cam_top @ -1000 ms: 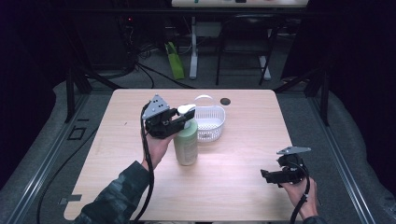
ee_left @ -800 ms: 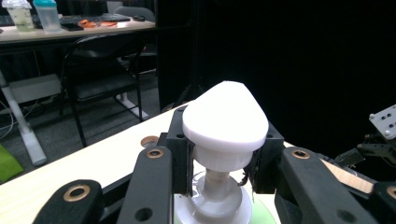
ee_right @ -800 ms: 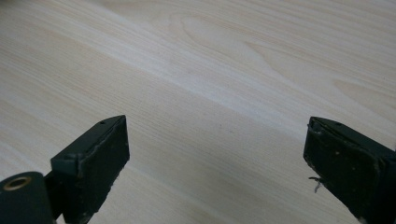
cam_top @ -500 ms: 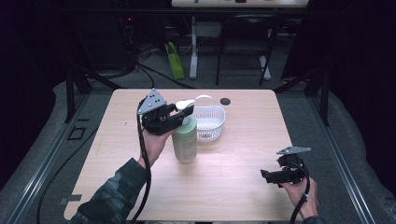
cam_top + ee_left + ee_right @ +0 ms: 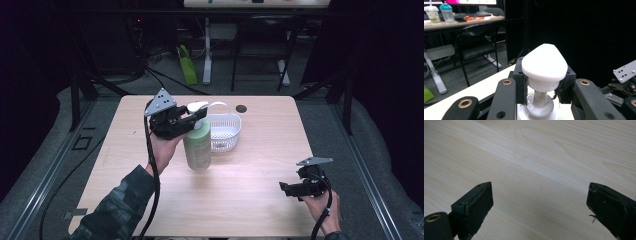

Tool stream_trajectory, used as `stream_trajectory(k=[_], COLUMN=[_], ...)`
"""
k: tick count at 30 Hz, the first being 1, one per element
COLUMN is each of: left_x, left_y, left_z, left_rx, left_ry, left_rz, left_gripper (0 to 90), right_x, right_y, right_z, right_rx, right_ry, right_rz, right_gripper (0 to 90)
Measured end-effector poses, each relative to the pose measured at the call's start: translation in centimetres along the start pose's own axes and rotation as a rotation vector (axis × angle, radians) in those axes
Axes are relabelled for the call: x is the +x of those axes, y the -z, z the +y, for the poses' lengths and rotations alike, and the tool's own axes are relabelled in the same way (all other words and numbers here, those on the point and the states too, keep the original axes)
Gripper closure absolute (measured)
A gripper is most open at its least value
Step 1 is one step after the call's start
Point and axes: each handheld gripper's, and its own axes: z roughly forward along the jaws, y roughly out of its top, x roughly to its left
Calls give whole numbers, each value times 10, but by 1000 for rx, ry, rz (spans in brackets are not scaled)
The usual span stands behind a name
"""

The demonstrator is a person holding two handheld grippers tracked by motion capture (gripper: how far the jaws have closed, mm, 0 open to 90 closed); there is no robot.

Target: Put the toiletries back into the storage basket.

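Observation:
A pale green pump bottle [image 5: 197, 147] with a white pump head [image 5: 196, 106] hangs upright over the middle of the wooden table [image 5: 250, 200]. My left gripper [image 5: 197, 119] is shut on the bottle's neck just under the pump head [image 5: 544, 63]; in the left gripper view [image 5: 541, 87] the jaws clamp the neck from both sides. Whether the bottle's base touches the table I cannot tell. My right gripper [image 5: 286, 189] rests low near the table's front right. Its jaws stand open over bare wood [image 5: 540, 205] with nothing between them.
A white plastic basket [image 5: 226, 139] with a raised handle stands right behind the bottle. A small black round cap [image 5: 241, 108] lies near the table's far edge. Chairs, desk legs and a green item [image 5: 187, 65] are on the floor beyond.
My left hand has risen a little with the bottle in its grip, and the bottle now hangs slightly higher. The right hand has kept still.

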Motion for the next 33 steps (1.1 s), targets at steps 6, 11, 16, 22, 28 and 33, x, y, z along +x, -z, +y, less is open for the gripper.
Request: stream_trajectory(k=[6, 11, 16, 22, 28, 33], left_x=[1, 2, 3, 3, 4, 5], left_y=[0, 0, -1, 0, 2, 2], left_z=[4, 9, 14, 22, 31, 39], left_rx=[-4, -7, -18, -32, -46, -58], left_ry=[-7, -9, -6, -15, -21, -26], left_rz=[3, 1, 0, 3, 3, 6], left_gripper=[670, 670, 670, 670, 670, 670], right_x=[1, 0, 1, 0, -1, -1], right_y=[1, 1, 0, 0, 0, 0], right_z=[0, 0, 0, 0, -1, -1], right_rx=[-3, -3, 0, -2, 1, 4], right_ry=[1, -1, 1, -1, -1, -3], right_rz=[0, -3, 1, -2, -1, -2], right_gripper=[65, 65, 64, 64, 64, 64])
